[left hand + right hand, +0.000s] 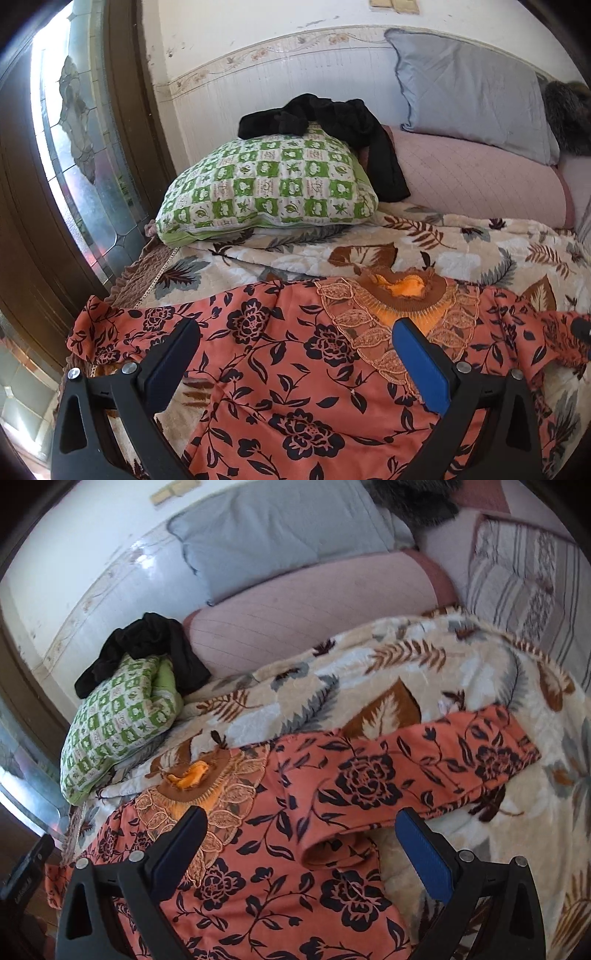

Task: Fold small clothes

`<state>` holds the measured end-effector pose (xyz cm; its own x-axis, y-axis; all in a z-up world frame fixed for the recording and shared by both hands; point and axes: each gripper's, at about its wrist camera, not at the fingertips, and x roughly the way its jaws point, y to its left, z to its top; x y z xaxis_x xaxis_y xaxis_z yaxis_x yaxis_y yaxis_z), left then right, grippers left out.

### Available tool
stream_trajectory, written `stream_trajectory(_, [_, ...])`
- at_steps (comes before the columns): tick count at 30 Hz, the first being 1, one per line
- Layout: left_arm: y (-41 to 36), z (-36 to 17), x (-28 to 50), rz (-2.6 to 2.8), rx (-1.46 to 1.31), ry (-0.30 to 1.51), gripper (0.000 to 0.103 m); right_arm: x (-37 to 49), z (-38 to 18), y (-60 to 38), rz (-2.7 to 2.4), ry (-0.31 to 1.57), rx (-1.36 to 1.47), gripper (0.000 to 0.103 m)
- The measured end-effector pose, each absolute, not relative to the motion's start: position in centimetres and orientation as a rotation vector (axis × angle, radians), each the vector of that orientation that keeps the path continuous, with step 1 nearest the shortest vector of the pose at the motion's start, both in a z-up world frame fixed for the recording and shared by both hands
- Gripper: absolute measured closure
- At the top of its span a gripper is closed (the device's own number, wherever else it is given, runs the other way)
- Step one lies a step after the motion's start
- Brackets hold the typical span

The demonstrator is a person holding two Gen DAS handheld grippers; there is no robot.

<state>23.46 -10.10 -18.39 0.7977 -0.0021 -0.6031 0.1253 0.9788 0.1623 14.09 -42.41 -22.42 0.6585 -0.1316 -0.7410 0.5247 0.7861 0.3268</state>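
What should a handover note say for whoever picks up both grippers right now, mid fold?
Left gripper: open, empty, above the orange floral garment, near its embroidered neckline.
Right gripper: open, empty, over the garment's right side, by the sleeve.
Garment lies spread on the leaf-print blanket, neckline toward the green checked pillow; both sleeves are out to the sides, the right one a little rumpled.
Done: the garment is laid out; no fold shows yet.
Left: fold the sleeves in, then the body. A black garment on the pillow may be next.
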Motion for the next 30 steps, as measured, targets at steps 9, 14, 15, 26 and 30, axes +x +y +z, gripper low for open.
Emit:
stream_trajectory(9, [-11.8,-25.4,26.6,-0.238,0.119,0.853,0.000,11.1,-30.3,-51.6,-0.425,0.810,1.092,0.002])
stream_trajectory(14, [-10.5,-26.3,27.7,-0.188,0.102,0.862,0.000,8.8,-34.1,-54.9,-0.485,0.742,1.380,0.014])
stream_trajectory(15, [-10.2,-26.4,27.9,-0.180,0.100,0.861,0.000,8.7,-34.9,-55.3,-0.486,0.732,1.423,0.019])
stream_trajectory(26, [-10.2,-27.0,28.1,-0.171,0.144,0.858,0.000,9.1,-37.3,-61.5,-0.559,0.550,1.427,0.075])
stream_trajectory(30, [-10.0,-26.7,28.1,-0.150,0.176,0.835,0.000,9.7,-35.5,-62.2,-0.583,0.530,1.336,0.095])
